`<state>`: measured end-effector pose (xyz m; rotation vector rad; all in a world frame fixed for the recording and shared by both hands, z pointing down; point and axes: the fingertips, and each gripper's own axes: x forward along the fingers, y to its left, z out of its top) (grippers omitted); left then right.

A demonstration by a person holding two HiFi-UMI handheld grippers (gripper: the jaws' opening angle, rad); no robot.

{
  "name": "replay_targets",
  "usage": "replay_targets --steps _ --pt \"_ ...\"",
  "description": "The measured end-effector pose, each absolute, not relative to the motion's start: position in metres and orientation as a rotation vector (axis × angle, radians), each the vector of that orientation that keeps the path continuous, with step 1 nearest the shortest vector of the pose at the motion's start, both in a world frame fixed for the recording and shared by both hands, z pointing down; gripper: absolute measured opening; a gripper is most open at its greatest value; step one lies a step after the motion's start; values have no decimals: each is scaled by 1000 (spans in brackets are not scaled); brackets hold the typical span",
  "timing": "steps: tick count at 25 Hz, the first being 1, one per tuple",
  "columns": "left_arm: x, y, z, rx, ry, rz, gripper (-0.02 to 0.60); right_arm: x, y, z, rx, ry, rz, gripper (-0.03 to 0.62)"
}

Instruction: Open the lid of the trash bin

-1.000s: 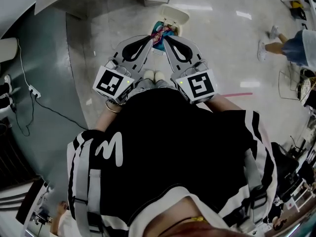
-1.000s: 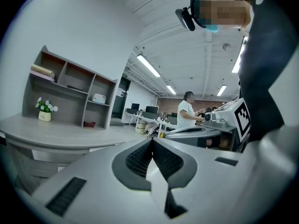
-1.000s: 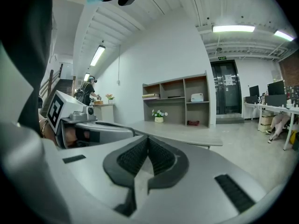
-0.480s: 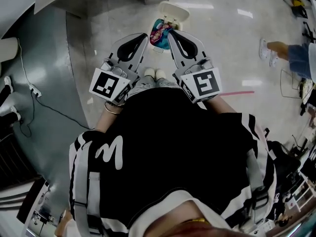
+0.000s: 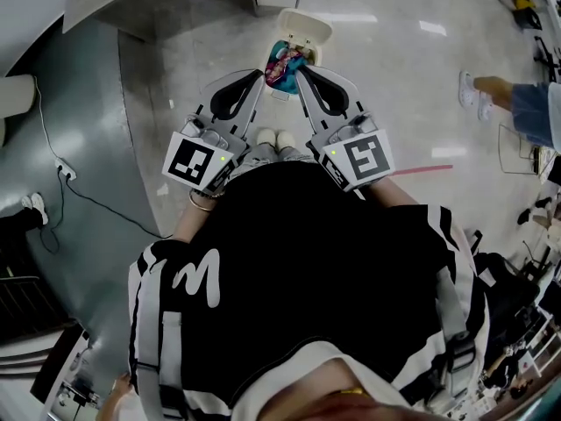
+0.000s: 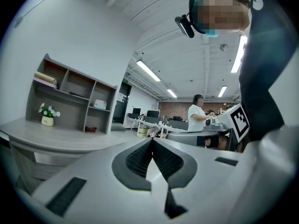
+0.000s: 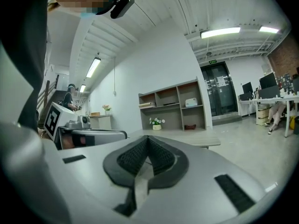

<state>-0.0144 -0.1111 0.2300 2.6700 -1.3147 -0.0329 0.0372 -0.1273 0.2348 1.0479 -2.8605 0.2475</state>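
Half a second ago the two grippers were spread wide; now they have drawn back in, so the tips of the left gripper [image 5: 261, 75] and right gripper [image 5: 301, 73] sit either side of the trash bin [image 5: 280, 93] in the head view. The bin stands on the floor just ahead of the person's shoes [image 5: 274, 137], its white lid [image 5: 305, 26] tipped up and back on the far side and colourful contents [image 5: 285, 60] showing — the same as in both earlier pictures. Judgement: the lid reads as already open, so the shift is a regrouping of the hands, not a fresh push at the lid. Neither gripper touches bin or lid; both gripper views look level across the room (shelf unit ahead, no bin), so the grippers are probably held well above it. Jaws: left clenched tip to tip, nothing between; right likewise clenched and empty. Count — two grippers, one bin, one lid, one shelf unit [image 7: 175, 104], one flower pot [image 7: 156, 123], two shoes.
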Motion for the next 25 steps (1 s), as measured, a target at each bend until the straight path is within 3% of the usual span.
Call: replay_targets --steps 25 --pt "-19 -100 231 2687 -1296 -43 2 25 -111 235 1048 -2864 295 9"
